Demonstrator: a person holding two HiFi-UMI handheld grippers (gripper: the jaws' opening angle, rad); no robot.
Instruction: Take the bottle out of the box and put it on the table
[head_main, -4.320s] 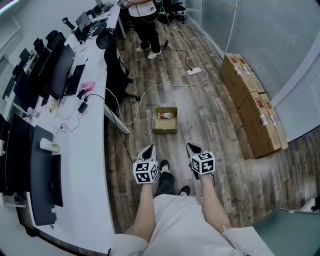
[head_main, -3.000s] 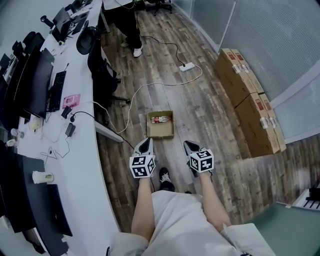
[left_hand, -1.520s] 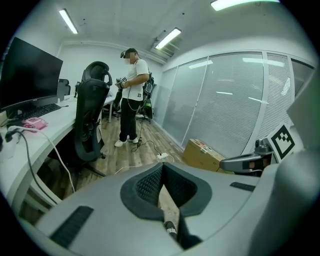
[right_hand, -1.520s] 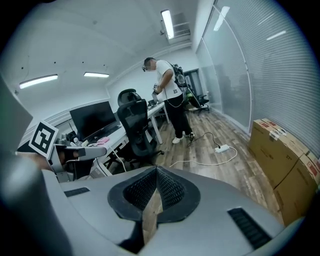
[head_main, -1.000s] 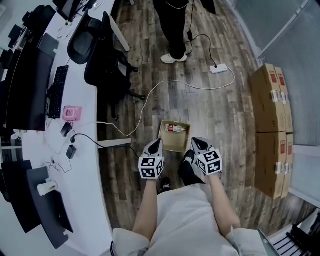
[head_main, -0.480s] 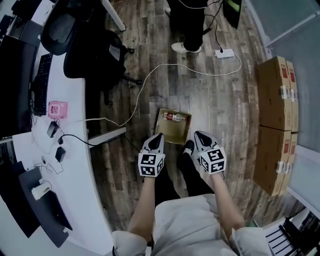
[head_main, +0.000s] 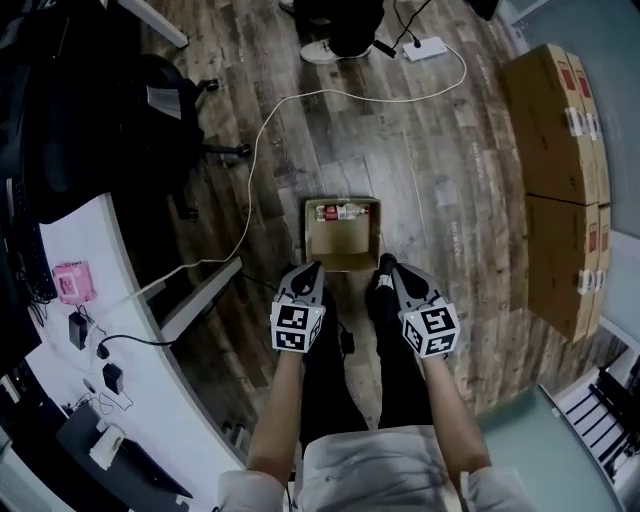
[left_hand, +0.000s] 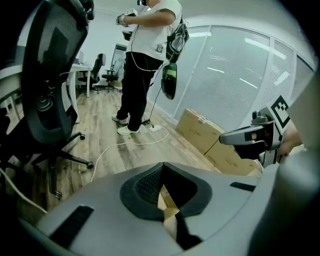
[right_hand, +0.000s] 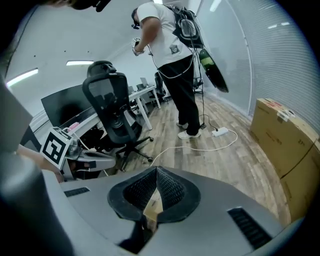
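Observation:
An open cardboard box (head_main: 343, 245) stands on the wood floor, and a clear bottle with a red label (head_main: 338, 212) lies along its far wall. My left gripper (head_main: 306, 274) hangs just short of the box's near left corner, shut and empty. The right gripper (head_main: 391, 270) is at the near right corner, jaws together, nothing held. In the left gripper view the left gripper (left_hand: 162, 165) shows its tips meeting, with a sliver of the box (left_hand: 168, 204) behind them. The right gripper (right_hand: 156, 170) looks the same in its own view, over the box (right_hand: 152, 206).
A white desk (head_main: 150, 400) with a pink object (head_main: 72, 281) and cables runs along the left. A black office chair (head_main: 140, 95) stands beyond it. A white cable (head_main: 262, 130) and power strip (head_main: 425, 47) lie on the floor. Stacked cartons (head_main: 560, 150) line the right wall. A person (left_hand: 145, 50) stands ahead.
I have walked up to the box and bent over it. Both grippers have sunk towards the floor and now hang at the box's near edge. Their jaws stayed together.

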